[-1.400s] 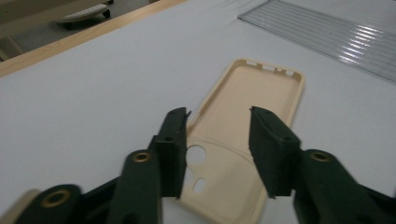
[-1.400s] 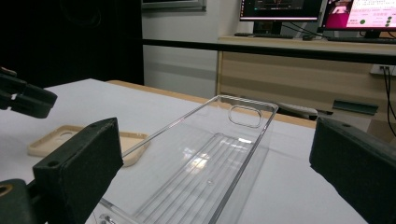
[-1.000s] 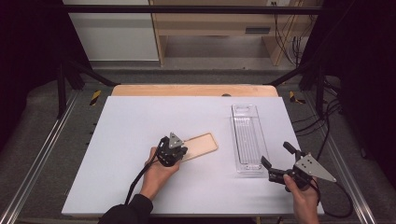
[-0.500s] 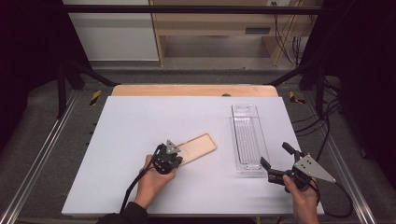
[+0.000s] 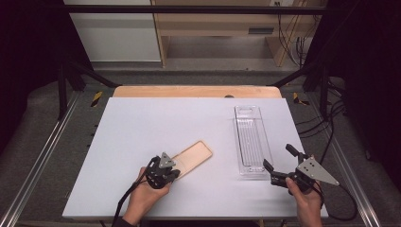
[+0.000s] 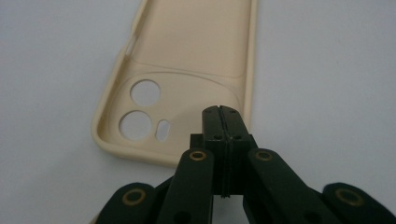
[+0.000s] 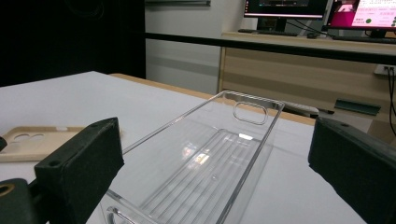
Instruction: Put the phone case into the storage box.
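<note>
- Nearest the person, the left gripper (image 5: 174, 174) sits at the camera-cutout end of the beige phone case (image 5: 193, 158), its jaws pressed flat together over the case's near rim (image 6: 140, 156); from the left gripper view nothing appears pinched between them, so it looks to be pushing or nudging rather than gripping.
- The right gripper (image 5: 279, 164) hovers at the near short end of the clear plastic tray (image 5: 249, 142), jaws wide apart and straddling that end without touching it (the right gripper view looks straight down the tray's ribbed floor (image 7: 205, 182)).
- The case lies open side up on the white table top (image 5: 142, 127), well left of the tray, and the tray holds nothing.
- As a judgement, the work is at an early stage: the case has yet to be properly gripped, lifted and, probably, laid in the tray, which the right gripper seems ready to steady.
- Beyond the white surface runs a wooden table edge (image 5: 196, 91), then grey floor, black frame bars, a pale wood cabinet (image 5: 222, 23) and cables; monitors (image 7: 317, 8) glow at the back.
</note>
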Demonstrator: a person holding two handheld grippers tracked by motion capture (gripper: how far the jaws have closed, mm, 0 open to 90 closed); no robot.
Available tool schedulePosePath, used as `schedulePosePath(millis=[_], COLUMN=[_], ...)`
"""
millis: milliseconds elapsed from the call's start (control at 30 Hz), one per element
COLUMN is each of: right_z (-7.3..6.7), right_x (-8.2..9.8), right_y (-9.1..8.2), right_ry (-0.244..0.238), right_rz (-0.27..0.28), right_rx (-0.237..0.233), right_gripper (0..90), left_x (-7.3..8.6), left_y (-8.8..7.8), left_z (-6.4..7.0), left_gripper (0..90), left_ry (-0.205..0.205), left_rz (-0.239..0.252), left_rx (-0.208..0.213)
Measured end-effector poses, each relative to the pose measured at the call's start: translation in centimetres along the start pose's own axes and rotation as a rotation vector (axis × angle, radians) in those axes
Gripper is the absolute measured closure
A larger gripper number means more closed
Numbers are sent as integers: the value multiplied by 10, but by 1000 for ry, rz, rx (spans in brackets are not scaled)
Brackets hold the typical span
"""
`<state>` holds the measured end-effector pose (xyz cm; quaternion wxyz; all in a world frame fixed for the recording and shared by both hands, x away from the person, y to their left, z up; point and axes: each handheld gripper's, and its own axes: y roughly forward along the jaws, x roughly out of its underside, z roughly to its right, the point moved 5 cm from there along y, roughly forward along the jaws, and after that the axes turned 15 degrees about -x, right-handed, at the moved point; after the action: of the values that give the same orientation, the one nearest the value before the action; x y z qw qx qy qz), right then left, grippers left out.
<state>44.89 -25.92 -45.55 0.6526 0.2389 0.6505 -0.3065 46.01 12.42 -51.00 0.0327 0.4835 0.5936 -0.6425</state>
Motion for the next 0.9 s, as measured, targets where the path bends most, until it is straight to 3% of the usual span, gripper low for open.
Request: schedulePosePath(millis=[200, 367, 533, 900], right_z=[-1, 1, 3, -1], right_x=[-3, -3, -2, -3], right_y=[0, -3, 0, 3], right_ry=[10, 4, 10, -9], right_rz=[16, 14, 17, 7], right_rx=[17, 19, 24, 16], right_gripper=[30, 31, 33, 33], left_x=[8, 13, 18, 27], left_y=[-8, -10, -13, -23], left_z=[0, 0, -3, -4], left_gripper=[900, 900, 900, 900], left_ry=[15, 9, 9, 35], left_rz=[-7, 25, 26, 7], left_rx=[8, 6, 13, 14])
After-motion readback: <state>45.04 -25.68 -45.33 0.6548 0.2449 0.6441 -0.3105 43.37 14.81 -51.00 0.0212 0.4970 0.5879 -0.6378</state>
